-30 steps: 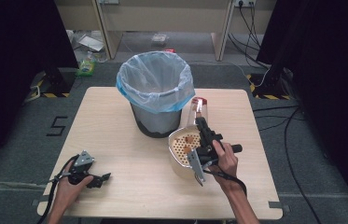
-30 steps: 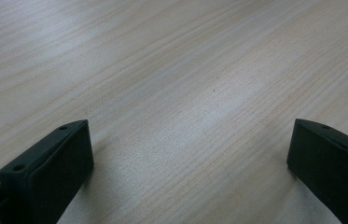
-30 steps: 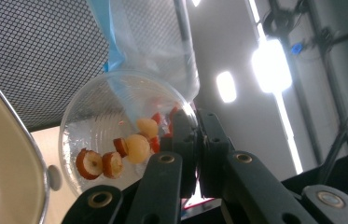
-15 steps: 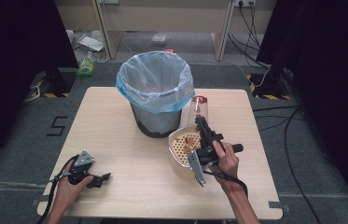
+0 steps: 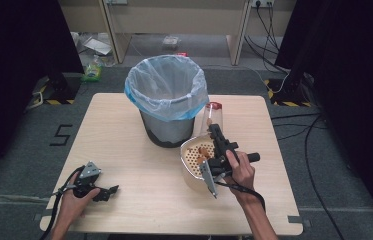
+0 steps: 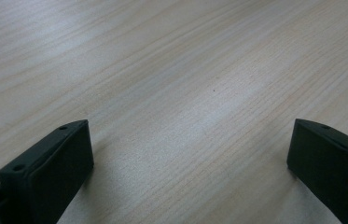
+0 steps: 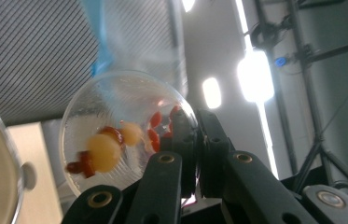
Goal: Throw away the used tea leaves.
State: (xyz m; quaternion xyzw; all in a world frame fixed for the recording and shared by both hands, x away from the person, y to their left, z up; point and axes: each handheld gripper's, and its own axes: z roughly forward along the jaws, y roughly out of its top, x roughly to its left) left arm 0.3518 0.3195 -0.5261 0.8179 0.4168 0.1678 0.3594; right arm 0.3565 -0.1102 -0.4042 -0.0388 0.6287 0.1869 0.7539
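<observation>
While the left gripper rests wide open on the table, the right gripper pinches a clear cup rim — tipped over the strainer bowl.

Lab: black curtains, floor cables, hazard tape.

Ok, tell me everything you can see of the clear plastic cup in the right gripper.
The clear plastic cup is see-through, with a round ribbed base and a red rim. The right gripper pinches its wall between closed jaws. It is tipped over the cream perforated colander, beside the grey bin with the blue bag. Small yellow balls and red pieces slide inside; some orange bits already lie in the colander. Nothing else touches it.
</observation>
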